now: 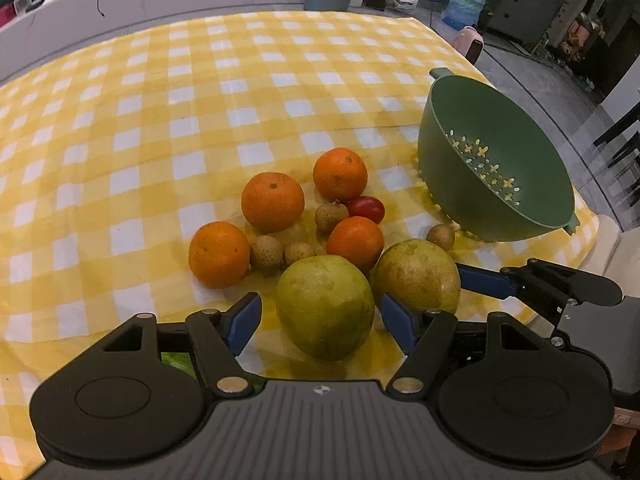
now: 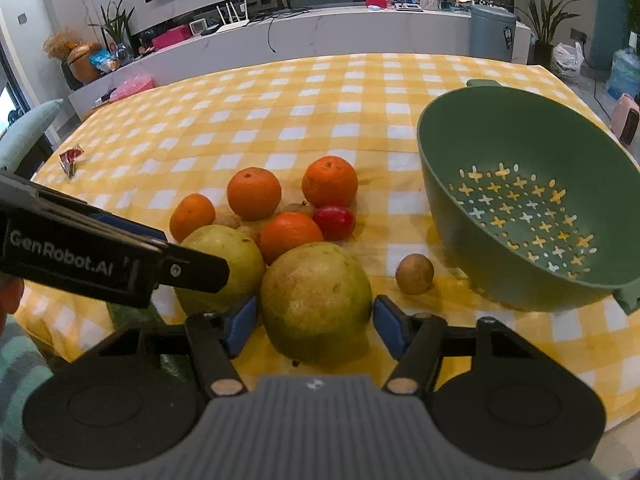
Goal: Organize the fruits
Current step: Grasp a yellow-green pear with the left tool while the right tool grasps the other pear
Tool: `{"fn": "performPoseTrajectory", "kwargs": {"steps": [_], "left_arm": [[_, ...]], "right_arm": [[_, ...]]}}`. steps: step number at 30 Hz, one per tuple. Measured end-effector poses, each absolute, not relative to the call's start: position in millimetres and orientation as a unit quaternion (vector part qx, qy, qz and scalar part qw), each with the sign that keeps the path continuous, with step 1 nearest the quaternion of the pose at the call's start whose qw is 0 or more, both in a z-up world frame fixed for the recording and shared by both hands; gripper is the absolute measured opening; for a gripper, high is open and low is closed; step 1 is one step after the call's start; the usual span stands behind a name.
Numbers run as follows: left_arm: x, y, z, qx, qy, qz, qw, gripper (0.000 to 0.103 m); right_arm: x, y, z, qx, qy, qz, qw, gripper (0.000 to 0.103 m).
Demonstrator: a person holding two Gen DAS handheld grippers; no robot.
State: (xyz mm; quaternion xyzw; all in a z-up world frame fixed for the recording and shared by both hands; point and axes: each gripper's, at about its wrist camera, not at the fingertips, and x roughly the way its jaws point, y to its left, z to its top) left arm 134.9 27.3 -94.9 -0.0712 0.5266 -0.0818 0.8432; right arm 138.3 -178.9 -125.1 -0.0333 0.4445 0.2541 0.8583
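The left gripper (image 1: 320, 322) straddles the left-hand large round yellow-green fruit (image 1: 325, 307), blue pads clear of its skin, probably lining up a pick. At its three o'clock the right gripper (image 2: 316, 320) brackets the speckled twin (image 2: 316, 300), jaws not visibly pressing. The green perforated plastic colander (image 2: 520, 160) waits empty at two o'clock.

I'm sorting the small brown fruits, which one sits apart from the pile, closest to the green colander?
The lone small brown fruit on the cloth between the pile and the green colander. The other brown ones are tucked among the oranges; this one touches no other fruit.
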Motion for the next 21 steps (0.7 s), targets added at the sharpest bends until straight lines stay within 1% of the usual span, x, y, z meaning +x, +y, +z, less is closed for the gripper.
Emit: {"fn": "performPoseTrajectory", "kwargs": {"steps": [6, 9, 14, 16, 21], "left_arm": [[138.6, 25.0, -103.0, -0.072, 0.538, -0.074, 0.836, 0.08], [139.6, 24.8, -104.9, -0.077, 0.544, -0.073, 0.833, 0.074], [140.2, 23.9, -105.6, -0.088, 0.549, -0.068, 0.829, 0.07], [140.2, 23.3, -105.2, -0.089, 0.549, -0.068, 0.828, 0.067], [138.0, 19.6, -104.7, -0.09, 0.546, -0.058, 0.831, 0.065]], "right_arm": [[141.4, -181.9, -126.3, -0.028, 0.444, 0.256, 0.858, 0.06], [139.5, -180.2, -126.1, -0.035, 0.442, 0.258, 0.858, 0.059], [138.0, -179.2, -125.8, -0.038, 0.442, 0.257, 0.859, 0.059], [136.7, -177.9, -125.7, -0.044, 0.44, 0.257, 0.859, 0.059], [133.3, -175.2, -125.3, -0.053, 0.435, 0.255, 0.862, 0.059]]}}
